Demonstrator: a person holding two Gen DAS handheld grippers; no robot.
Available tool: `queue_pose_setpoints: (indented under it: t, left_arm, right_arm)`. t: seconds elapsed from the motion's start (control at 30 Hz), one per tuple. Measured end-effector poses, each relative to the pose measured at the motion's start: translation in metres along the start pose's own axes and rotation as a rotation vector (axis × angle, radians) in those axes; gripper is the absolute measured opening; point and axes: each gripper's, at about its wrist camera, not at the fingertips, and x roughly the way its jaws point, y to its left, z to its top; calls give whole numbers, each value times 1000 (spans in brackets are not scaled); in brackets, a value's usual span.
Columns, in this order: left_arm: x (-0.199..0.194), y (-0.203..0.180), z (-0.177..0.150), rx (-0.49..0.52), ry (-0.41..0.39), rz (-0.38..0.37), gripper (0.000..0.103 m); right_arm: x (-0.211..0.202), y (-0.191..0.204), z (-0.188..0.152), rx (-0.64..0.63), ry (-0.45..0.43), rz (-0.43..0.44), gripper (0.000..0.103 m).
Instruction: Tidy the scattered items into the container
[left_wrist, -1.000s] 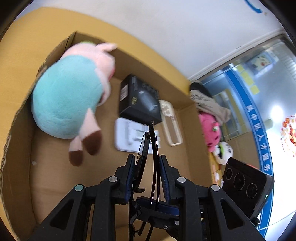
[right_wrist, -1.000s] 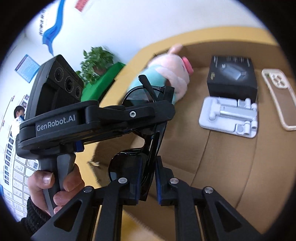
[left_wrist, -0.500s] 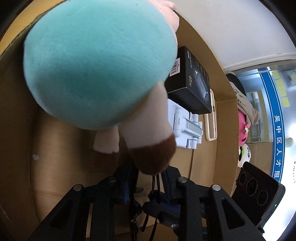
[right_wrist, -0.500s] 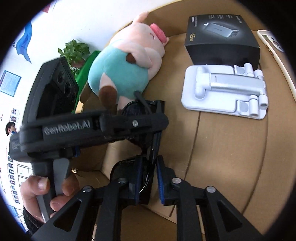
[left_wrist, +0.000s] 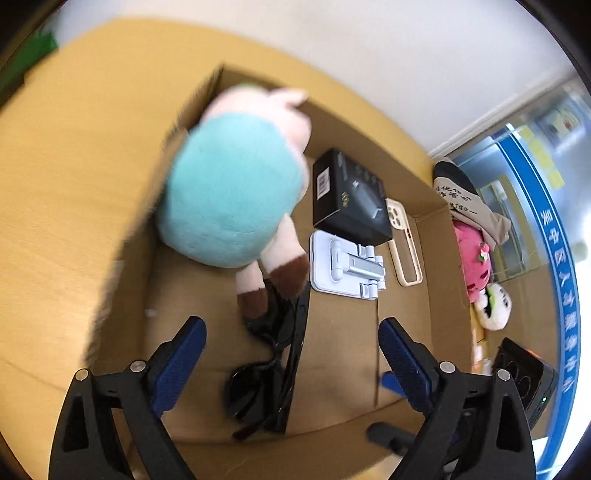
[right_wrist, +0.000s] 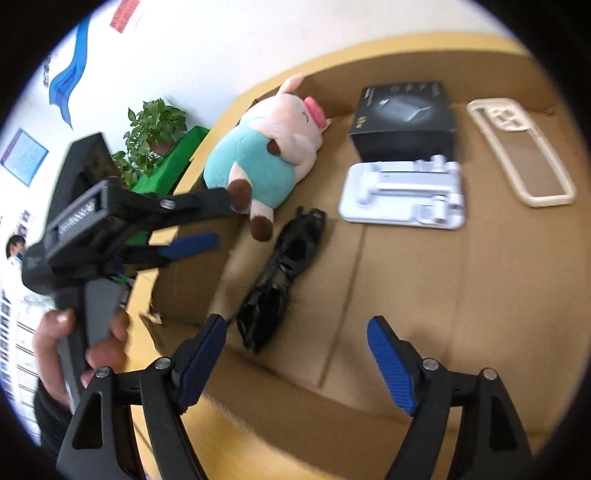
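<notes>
Cardboard box (left_wrist: 424, 258): holds sunglasses (left_wrist: 273, 369) lying loose beside plush pig (left_wrist: 236, 192), black carton (left_wrist: 347, 195), white stand (left_wrist: 347, 266), phone case (left_wrist: 402, 243). Left gripper (left_wrist: 291, 358), right gripper (right_wrist: 295, 354): jaws spread, grasping nothing.

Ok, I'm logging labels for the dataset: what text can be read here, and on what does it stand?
"中区人才": white characters on the blue window band; the rest of the band is unclear.
Black box: barcode and gold mark, too blurred to read.
Beige cloth: dark characters, too small to read.
Left gripper: white label on its body, motion-blurred and unreadable.
Red wall notice: unreadable.
</notes>
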Motion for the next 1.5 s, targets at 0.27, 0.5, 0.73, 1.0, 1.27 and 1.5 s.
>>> queue_pose_setpoints:
  t: [0.27,0.5,0.73,1.0,1.27,1.5]
  left_arm:
    - [-71,-31,-66,183,-305,119,103]
    - [-94,-74,-118,297,-468,315,103]
    - [-93,-103,-144,349,-488,371,103]
    - [-89,-113,-159,318,-459,331,103]
    - [-92,-127,-166,346,-458,343,103]
    - [-96,-139,-171,370,-489,368,103]
  right_arm:
    - [-47,31,-40,-202,-191,-210,86]
    - [-73,50,-55,-285,-261,-297,87]
    - [-96,45,-74,-284,-319,-345,89]
    - [-118,28,-85,-244,-356,-368,89]
    - [-124,19,-90,-218,-370,-348,89]
    - [-133,18,-96,-210,-384,-344,89]
